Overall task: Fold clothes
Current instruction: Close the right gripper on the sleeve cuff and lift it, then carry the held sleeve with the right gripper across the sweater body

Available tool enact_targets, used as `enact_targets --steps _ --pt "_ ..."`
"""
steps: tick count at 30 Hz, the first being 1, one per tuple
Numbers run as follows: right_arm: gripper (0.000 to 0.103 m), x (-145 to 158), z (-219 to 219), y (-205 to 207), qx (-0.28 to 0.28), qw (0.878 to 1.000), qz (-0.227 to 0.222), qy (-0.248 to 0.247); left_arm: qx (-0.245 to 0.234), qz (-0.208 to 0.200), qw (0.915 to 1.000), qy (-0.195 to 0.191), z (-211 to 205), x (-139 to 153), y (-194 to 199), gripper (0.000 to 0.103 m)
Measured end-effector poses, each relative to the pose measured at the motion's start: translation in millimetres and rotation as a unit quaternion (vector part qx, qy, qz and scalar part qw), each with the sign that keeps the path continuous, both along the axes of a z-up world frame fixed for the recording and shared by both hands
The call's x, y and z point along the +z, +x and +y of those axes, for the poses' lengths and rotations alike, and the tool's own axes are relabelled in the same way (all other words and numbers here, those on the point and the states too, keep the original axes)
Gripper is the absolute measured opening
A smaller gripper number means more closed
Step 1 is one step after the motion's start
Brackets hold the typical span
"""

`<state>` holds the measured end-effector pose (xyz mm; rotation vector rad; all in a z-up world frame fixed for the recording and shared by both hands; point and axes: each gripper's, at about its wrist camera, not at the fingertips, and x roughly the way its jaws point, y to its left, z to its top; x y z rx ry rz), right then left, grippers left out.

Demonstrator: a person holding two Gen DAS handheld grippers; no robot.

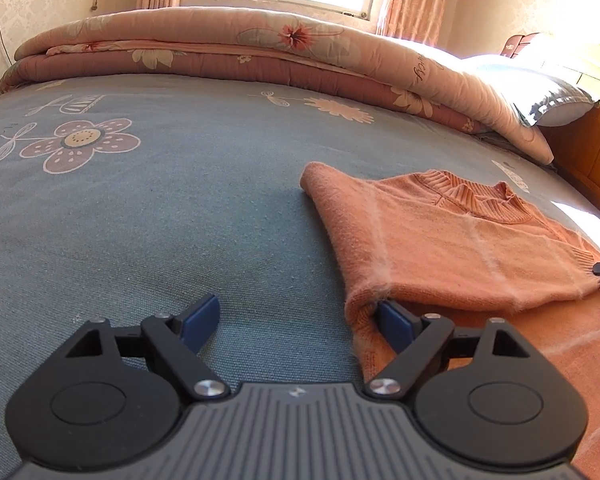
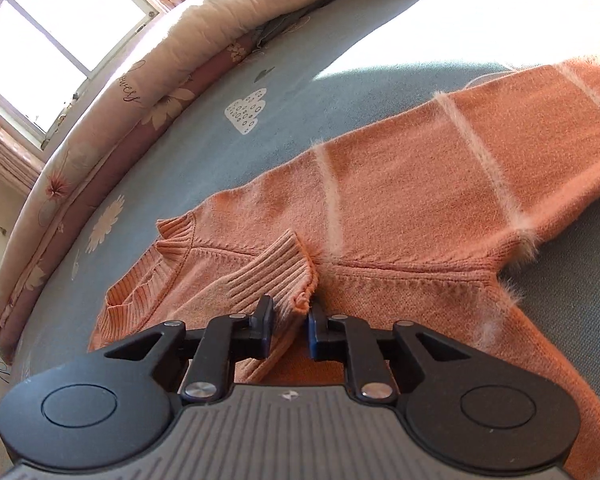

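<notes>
Right wrist: right claw (image 2: 288, 322) pinches sweater cuff (image 2: 276, 276); left claw (image 1: 300, 320) gapes wide.

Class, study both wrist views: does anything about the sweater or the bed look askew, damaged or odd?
Nothing looks damaged or spilled. The orange sweater lies partly folded on the bed sheet; the right tongs pinch its ribbed cuff, and the left tongs are open at its edge.

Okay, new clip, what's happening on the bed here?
A person with a handheld gripper in each hand is folding an orange sweater laid on the blue-grey bedsheet. The right gripper is closed on the ribbed sleeve cuff, held over the sweater's chest near the collar. The left gripper is open, with one finger tucked under the folded edge of the sweater and the other over bare sheet. A rolled floral quilt lies along the far side.
</notes>
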<state>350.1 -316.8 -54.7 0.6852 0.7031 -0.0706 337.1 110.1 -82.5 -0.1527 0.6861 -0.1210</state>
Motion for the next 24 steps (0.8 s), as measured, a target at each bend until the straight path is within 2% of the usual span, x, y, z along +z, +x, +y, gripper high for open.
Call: enact_targets --steps 1,3,5,7,8,9,11,14,19,24 --pt "0.025 5.3 4.8 -1.3 0.009 1.0 -0.001 -0.01 -0.001 0.009 1.0 -0.003 0.6 5.0 -0.2 0.086" --pt "0.025 15.9 14.3 -3.8 0.026 0.999 -0.003 -0.029 -0.005 0.003 1.0 -0.003 4.1 18.6 -3.8 0.086" --pt "0.025 26.6 23.8 -6.3 0.043 0.998 -0.005 -0.049 -0.009 -0.01 0.9999 -0.001 8.1 32.7 -8.1 0.093" --pt "0.021 37.2 33.4 -8.8 0.06 0.996 -0.007 -0.069 0.0 -0.02 0.9998 0.002 16.1 41.2 -10.4 0.097" --pt "0.012 42.5 38.1 -10.1 0.068 0.995 -0.008 -0.079 0.006 -0.019 0.9998 -0.004 23.0 42.3 -9.5 0.097" --pt "0.009 48.3 47.5 -9.3 0.084 0.993 -0.011 -0.087 0.012 -0.015 0.9997 -0.014 30.7 42.5 -8.0 0.097" --pt "0.006 61.6 85.8 0.6 0.148 0.984 -0.025 -0.101 0.03 -0.005 0.9992 -0.024 44.7 40.4 -5.2 0.097" --pt "0.005 75.4 146.4 15.4 0.234 0.962 -0.042 -0.133 0.058 0.009 0.9976 -0.036 65.3 36.5 -0.8 0.097" --pt "0.005 64.3 236.0 46.4 0.32 0.928 -0.043 -0.186 0.083 0.016 0.995 -0.054 88.6 32.7 3.2 0.097" --pt "0.002 33.3 270.2 59.1 0.334 0.923 -0.032 -0.187 0.09 0.02 0.9943 -0.053 96.0 29.2 5.4 0.097"
